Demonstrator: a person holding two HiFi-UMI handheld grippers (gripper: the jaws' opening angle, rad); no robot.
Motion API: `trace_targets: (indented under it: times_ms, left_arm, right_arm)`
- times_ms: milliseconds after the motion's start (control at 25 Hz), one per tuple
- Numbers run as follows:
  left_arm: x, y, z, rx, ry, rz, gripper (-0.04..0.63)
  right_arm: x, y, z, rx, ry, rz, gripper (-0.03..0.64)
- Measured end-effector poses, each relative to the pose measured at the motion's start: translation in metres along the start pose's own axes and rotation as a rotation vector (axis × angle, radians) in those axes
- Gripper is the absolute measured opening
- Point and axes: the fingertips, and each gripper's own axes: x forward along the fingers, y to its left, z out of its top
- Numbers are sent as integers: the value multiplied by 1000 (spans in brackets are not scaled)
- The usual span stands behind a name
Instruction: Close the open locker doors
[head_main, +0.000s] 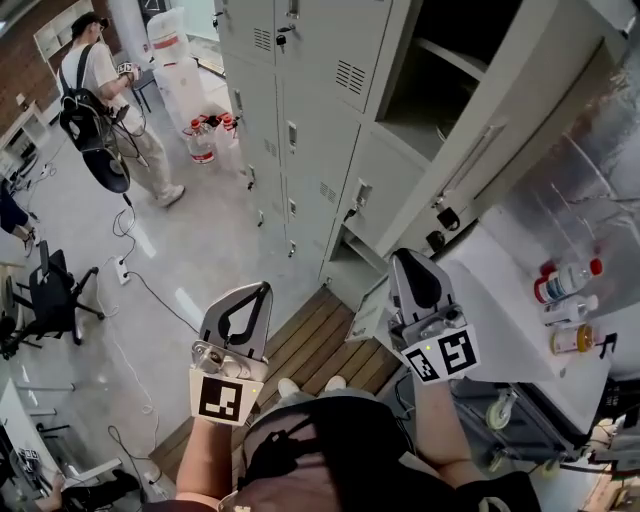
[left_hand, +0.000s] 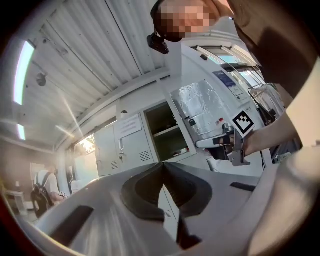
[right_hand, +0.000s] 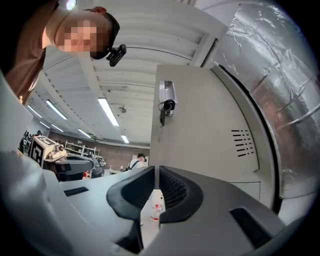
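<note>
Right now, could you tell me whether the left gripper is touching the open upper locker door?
Apart. The head view shows the left gripper, jaws shut, well left of the open upper locker door, a wide gap between.

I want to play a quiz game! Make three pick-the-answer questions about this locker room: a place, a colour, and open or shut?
1. Where is the black chair? A. on a bed B. on the floor at the left C. in a bathtub
2. What colour are the lockers? A. red B. green C. pale grey
3. The top door at the right is: A. open B. shut C. missing
Answers: 1 B, it stands on the floor, left in the head view; 2 C, every front is pale grey; 3 A, it stands swung out from its locker.
</note>
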Motion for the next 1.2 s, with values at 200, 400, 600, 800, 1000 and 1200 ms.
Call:
trace_targets:
  times_ms: [200, 400, 600, 800, 1000, 1200]
  left_arm:
    - [-22, 32, -11, -24, 5, 44, 18]
    - [-38, 56, -23, -46, 19, 94, 18]
    - [-48, 66, -36, -65, 57, 165, 18]
    - [-51, 73, -42, -65, 86, 244, 18]
    - [-51, 78, -40, -39, 112, 316, 18]
    - [-47, 81, -37, -16, 129, 371, 18]
  right_arm:
    - [29, 8, -2, -10, -1, -10, 51]
    - [57, 9, -5, -30, 6, 2, 51]
    - [82, -3, -10, -28, 10, 35, 51]
    - [109, -23, -17, -18, 19, 61, 51]
    - [129, -53, -29, 15, 31, 54, 52]
    - [142, -89, -40, 52, 41, 19, 52]
